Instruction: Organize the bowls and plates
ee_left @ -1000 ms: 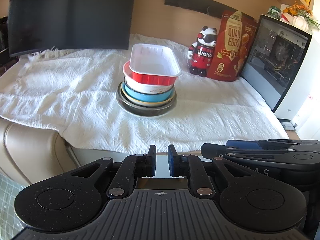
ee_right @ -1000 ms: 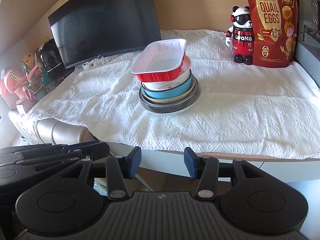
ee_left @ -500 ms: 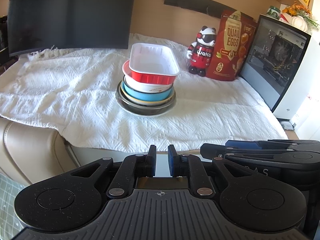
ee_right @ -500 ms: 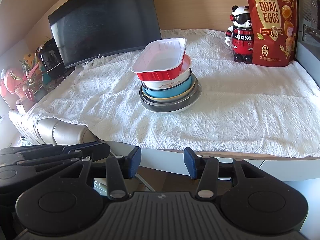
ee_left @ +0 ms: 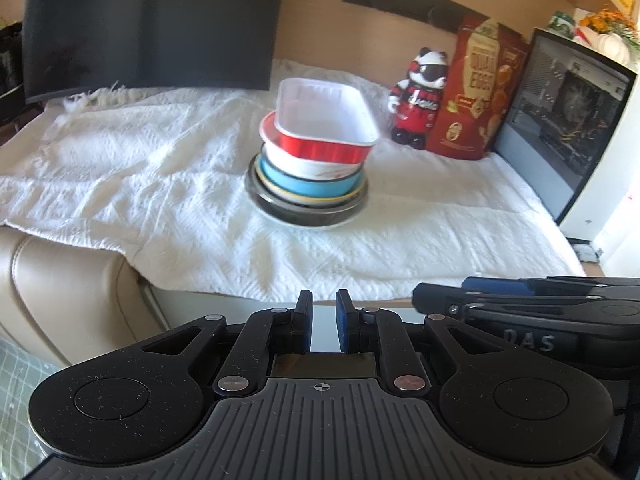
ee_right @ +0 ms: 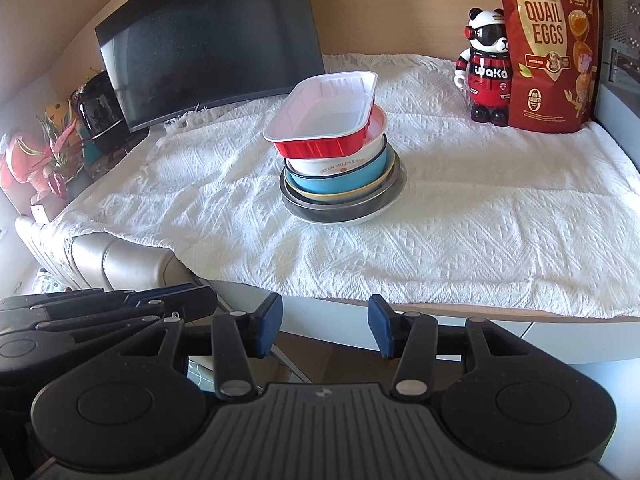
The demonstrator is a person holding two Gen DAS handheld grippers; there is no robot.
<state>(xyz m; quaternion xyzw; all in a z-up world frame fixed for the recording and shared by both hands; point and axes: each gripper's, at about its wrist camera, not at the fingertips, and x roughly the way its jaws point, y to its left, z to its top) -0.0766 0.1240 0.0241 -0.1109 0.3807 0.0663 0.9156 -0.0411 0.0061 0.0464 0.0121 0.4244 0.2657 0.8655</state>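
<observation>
Centrally, one red tray [ee_right: 320,120] tops three bowls, two plates; left gripper [ee_left: 323,325] clenched, right gripper [ee_right: 323,326] released.

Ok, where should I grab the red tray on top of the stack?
Probably pinch the red tray by the thin white rim of its near long side, coming from the front with the right tongs; it sits tilted and overhanging the bowls, leaving that lip exposed.

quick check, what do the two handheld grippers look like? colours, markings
Both match: the left gripper and right gripper have speckled matte black linkage arms with silver pivot pins, blue fingertip pads, round black side discs and a ribbed grey base bearing a small crosshair mark. White lettering ending "DAS" shows on the right one's side. No cables or sleeves visible.
</observation>
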